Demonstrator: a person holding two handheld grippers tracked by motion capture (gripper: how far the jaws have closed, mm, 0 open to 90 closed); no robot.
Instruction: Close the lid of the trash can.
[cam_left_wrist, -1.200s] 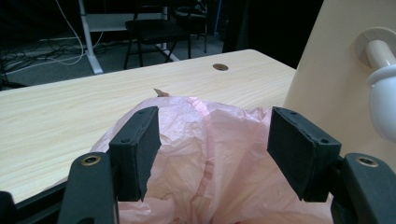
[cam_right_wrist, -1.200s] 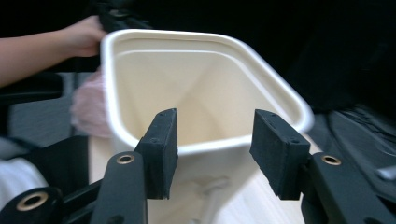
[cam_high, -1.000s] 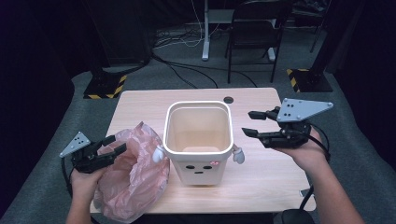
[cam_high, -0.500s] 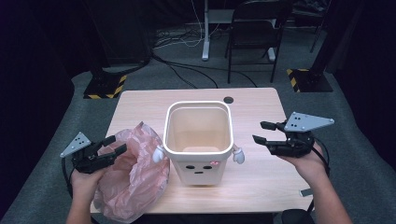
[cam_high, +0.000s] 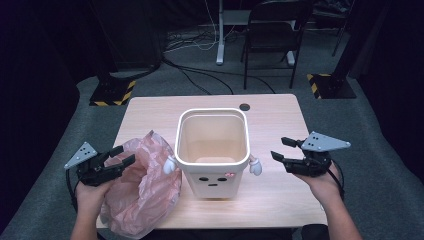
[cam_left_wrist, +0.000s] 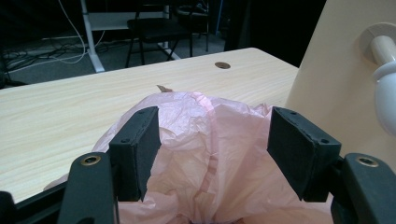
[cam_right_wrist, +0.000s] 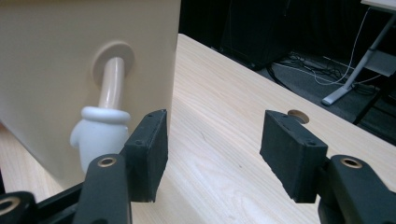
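Note:
A cream bin (cam_high: 212, 150) with a drawn face and small white arms stands in the middle of the table. A crumpled pink plastic bag (cam_high: 142, 190) lies to its left. My left gripper (cam_high: 125, 154) hovers over the bag, open. In the left gripper view the bag (cam_left_wrist: 210, 135) bulges up between the spread pads of the left gripper (cam_left_wrist: 217, 149), unpinched. My right gripper (cam_high: 278, 148) is low over the table to the right of the bin, beside the bin's white hand (cam_right_wrist: 100, 128). Its jaws have just been opening, and the right gripper (cam_right_wrist: 217, 151) has nothing between its jaws.
The wooden table (cam_high: 280, 115) has a round cable hole (cam_high: 244, 107) behind the bin. Bare tabletop lies to the right of the bin and behind it. A dark chair (cam_high: 275, 30) and cables stand on the floor beyond the far edge.
My right gripper has come down toward the table beside the bin, and its jaws stand wider. The left gripper and the bag have not moved.

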